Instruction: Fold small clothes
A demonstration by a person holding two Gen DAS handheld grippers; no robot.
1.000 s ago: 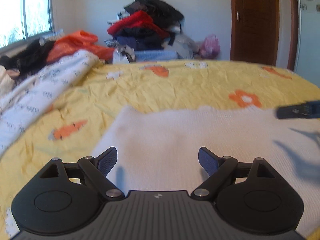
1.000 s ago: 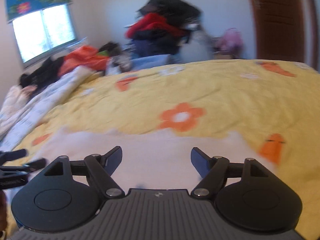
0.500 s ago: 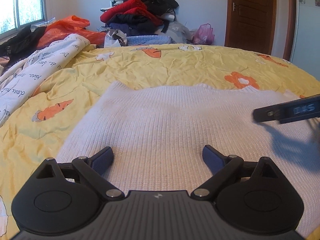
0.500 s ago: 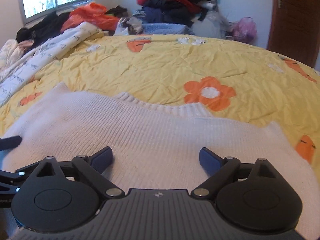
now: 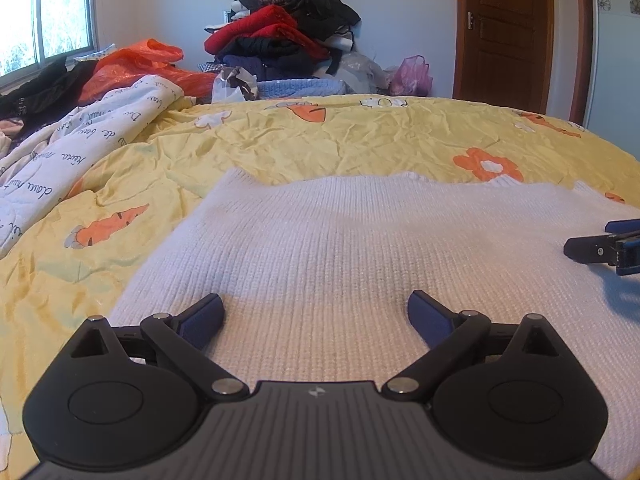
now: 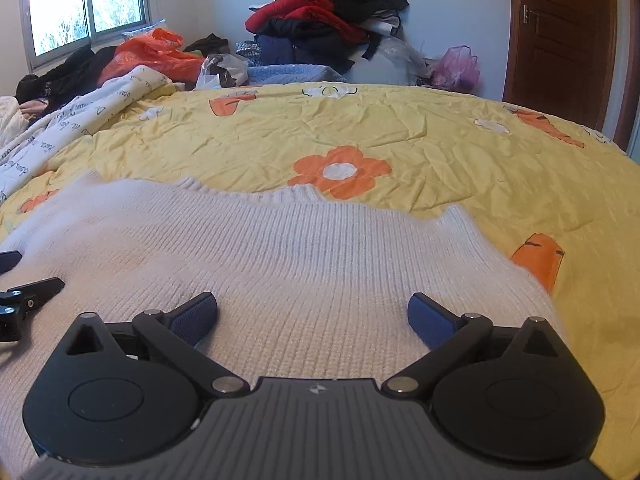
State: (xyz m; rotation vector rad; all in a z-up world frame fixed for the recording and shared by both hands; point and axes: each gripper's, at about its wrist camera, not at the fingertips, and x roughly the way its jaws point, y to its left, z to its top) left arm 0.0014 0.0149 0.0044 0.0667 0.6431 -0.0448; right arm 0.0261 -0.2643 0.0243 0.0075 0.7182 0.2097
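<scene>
A white ribbed knit garment (image 5: 360,248) lies flat on the yellow flowered bedspread (image 5: 320,140); it also shows in the right wrist view (image 6: 260,256). My left gripper (image 5: 316,312) is open and empty, low over the garment's near left part. My right gripper (image 6: 312,312) is open and empty, low over its near right part. The right gripper's fingers (image 5: 600,246) show at the right edge of the left wrist view. The left gripper's fingers (image 6: 28,290) show at the left edge of the right wrist view.
A white printed quilt (image 5: 68,160) lies along the bed's left side. A tall pile of clothes (image 5: 288,40) and orange bags (image 5: 140,60) stand beyond the bed's far edge. A brown door (image 5: 504,32) is at the back right. A window (image 5: 44,16) is on the left.
Both grippers have come down and forward over the white garment, which now fills the near view. Both jaws have stayed open.
</scene>
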